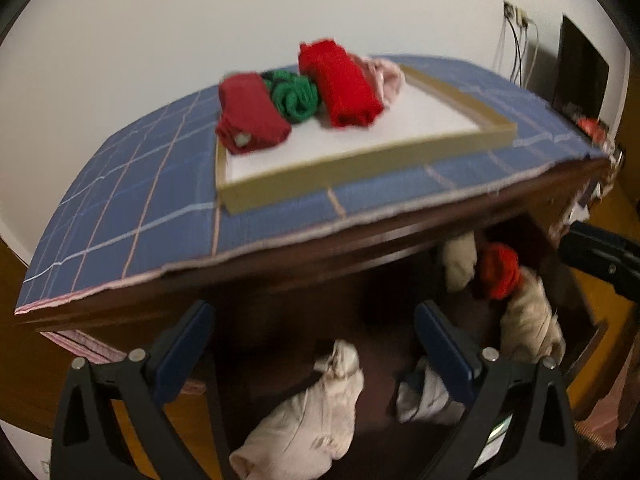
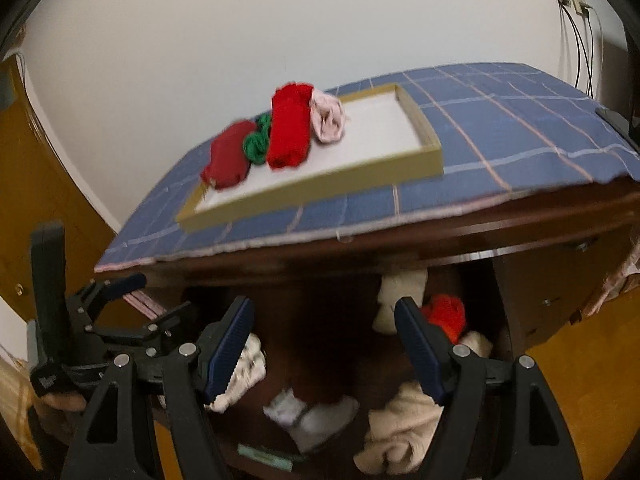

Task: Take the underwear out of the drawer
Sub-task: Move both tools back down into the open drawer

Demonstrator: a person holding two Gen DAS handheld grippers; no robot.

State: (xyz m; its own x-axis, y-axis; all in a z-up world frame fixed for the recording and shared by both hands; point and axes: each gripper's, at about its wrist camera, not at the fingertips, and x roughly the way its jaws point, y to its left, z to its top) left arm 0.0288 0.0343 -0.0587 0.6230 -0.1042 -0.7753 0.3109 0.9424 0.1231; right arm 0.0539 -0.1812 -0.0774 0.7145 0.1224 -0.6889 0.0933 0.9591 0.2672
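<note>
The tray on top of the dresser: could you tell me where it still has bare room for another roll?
The tray is bare across its white right half, from the pink roll to the right rim, and along the near rim. The left side is crowded: dark red roll, green roll and bright red roll lie packed together.

Rolled beige, white and red underwear lies scattered in the open dark drawer.

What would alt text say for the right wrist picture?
An open right gripper hovers over an open drawer of pale and red rolled underwear. Above, a tray on a blue checked cloth holds four rolled garments: dark red, green, red and pink.
</note>
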